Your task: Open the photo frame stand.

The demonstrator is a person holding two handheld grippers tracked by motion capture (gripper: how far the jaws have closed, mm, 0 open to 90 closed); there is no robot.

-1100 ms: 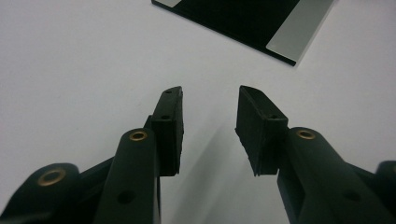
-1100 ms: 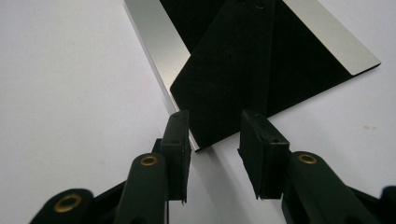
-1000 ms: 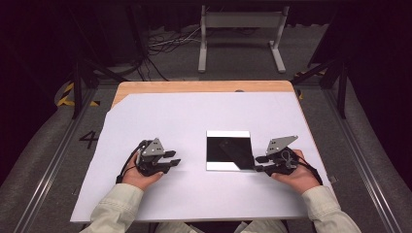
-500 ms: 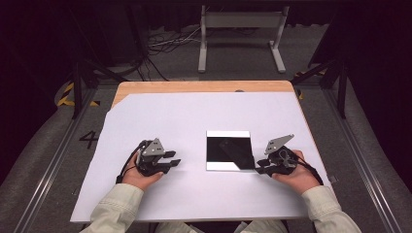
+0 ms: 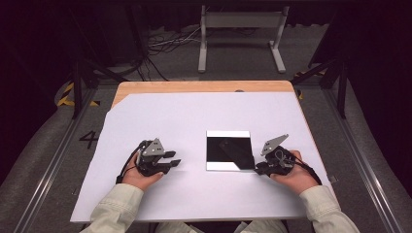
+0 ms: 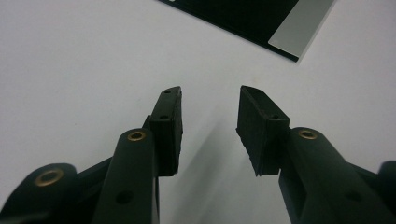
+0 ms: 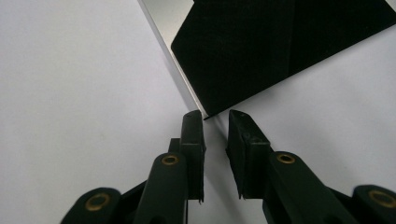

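White paper is covering the tabletop (image 5: 194,116), with dark floor and a metal stand lying beyond it. Right of middle, a black square sheet (image 5: 228,150) is lying flat, with a pale strip showing along its far and near edges and a fold crease running slantwise across its near right part. I am judging this to be paper folding at an early stage: one flap seems to be lying folded over already, and the rest of the folds are waiting. Nothing is being lifted yet.

Being square, the sheet is giving me no real long axis; its edges are running square to the tabletop's, and the crease is pointing from the middle down toward the near right corner.

That corner is where I am bringing my right gripper (image 7: 215,114). Its jaws have just been closing and are standing narrow, the corner's tip sitting right at the gap between the tips, the pads not yet pressing on it as far as I can tell.

Over to the left, my left gripper (image 6: 209,98) is resting wide and holding nothing, well apart from the sheet.
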